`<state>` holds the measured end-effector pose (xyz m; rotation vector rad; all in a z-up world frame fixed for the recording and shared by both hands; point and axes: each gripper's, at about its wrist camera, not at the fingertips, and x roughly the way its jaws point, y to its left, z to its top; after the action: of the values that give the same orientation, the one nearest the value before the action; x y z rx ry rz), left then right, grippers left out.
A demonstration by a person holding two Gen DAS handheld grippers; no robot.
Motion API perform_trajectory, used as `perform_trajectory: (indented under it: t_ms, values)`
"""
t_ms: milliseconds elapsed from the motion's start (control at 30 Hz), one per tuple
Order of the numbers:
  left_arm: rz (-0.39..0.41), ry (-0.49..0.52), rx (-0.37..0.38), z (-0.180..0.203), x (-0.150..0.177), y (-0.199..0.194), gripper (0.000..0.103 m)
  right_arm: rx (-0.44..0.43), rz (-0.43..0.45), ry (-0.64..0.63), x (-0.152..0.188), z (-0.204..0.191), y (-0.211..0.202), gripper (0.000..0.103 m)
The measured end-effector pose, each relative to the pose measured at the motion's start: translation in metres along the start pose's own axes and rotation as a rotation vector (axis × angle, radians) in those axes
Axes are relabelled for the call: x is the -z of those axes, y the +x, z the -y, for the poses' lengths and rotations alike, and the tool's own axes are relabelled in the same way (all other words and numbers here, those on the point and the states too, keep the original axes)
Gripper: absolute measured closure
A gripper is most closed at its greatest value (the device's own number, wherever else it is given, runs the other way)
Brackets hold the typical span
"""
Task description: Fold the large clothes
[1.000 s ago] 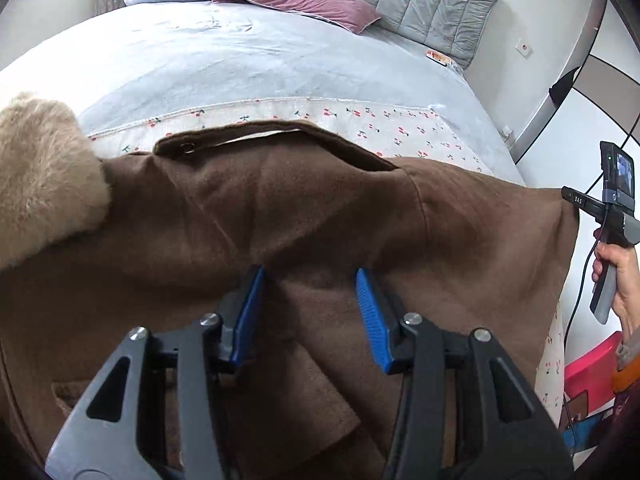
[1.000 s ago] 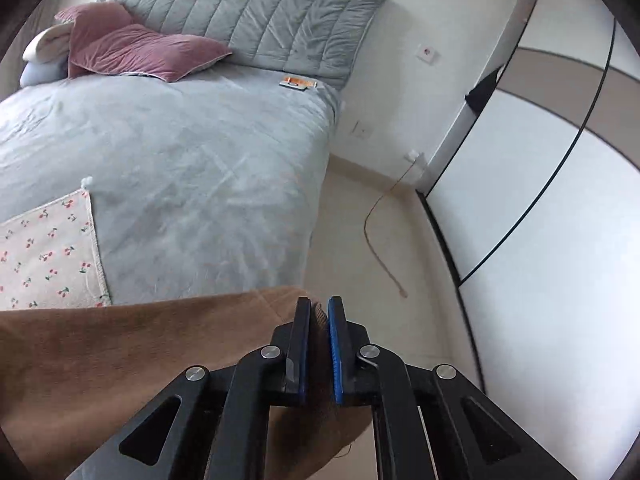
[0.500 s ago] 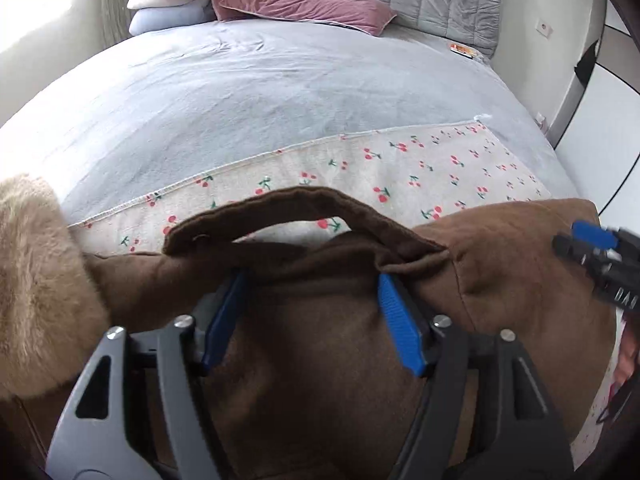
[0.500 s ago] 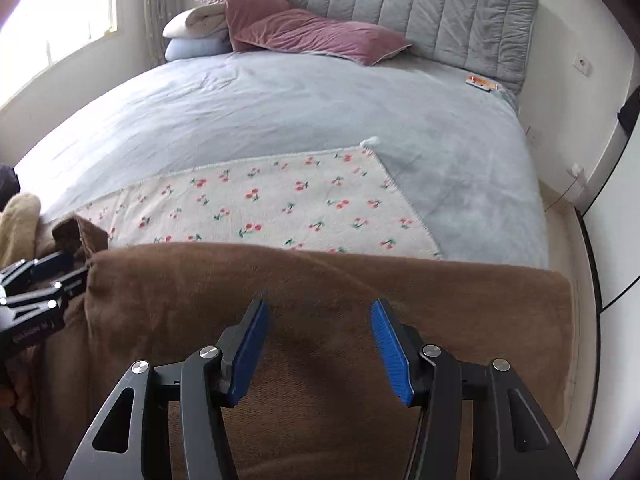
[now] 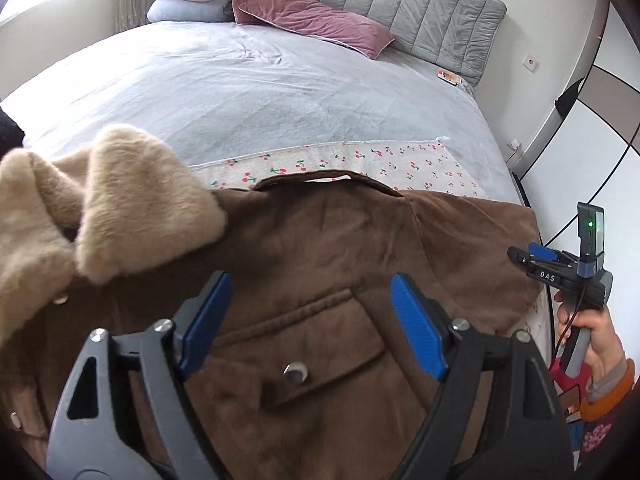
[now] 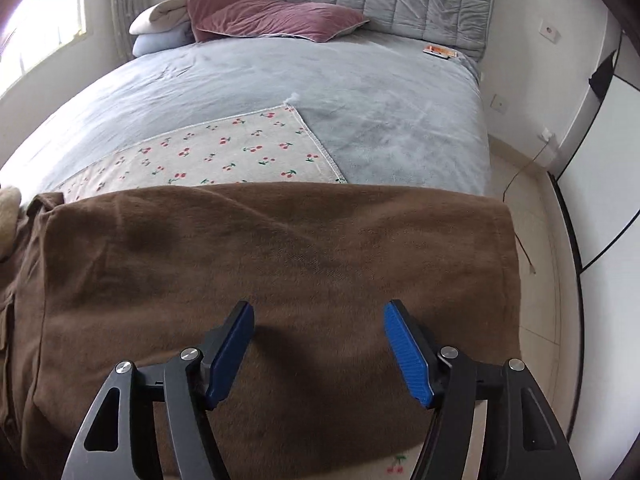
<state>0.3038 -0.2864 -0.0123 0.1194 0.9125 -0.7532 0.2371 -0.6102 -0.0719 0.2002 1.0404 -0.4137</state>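
**Coat folded once, both tongs off it**

The brown coat lies across the foot of the bed, on top of a cherry-print blanket. Its lower half looks folded up over the body: the right wrist view shows one smooth brown panel with a straight far edge. The fur collar sits bunched at the coat's left end; a flap pocket with a snap faces up.

Left tongs: jaws apart, just been opening, nothing between the pads, coat only below them. Right tongs: same, spread wide, just been opening, hovering over the folded panel with no fabric pinched.

Judgement: first lengthwise fold done and released. Left: collar end needs tucking or flattening, then likely another fold to make it compact. The front placket edge bulges up a bit.
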Motion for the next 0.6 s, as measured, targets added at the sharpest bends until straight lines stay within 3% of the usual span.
perform_trajectory:
  t_ms: [267,400,600]
  values:
    - [-0.018,-0.028,-0.176,-0.072,0.042,-0.115,0.014,-0.1,0.039,-0.084,-0.005,-0.042,-0.117,0.03]
    - [-0.032,-0.097,-0.287,-0.134,0.063,-0.169,0.014,-0.181,0.037,-0.133,0.003,-0.081,-0.16,0.027]
    - [-0.01,-0.241,-0.452,-0.239,0.102,-0.252,0.014,-0.269,0.009,-0.237,0.019,-0.151,-0.191,0.026]
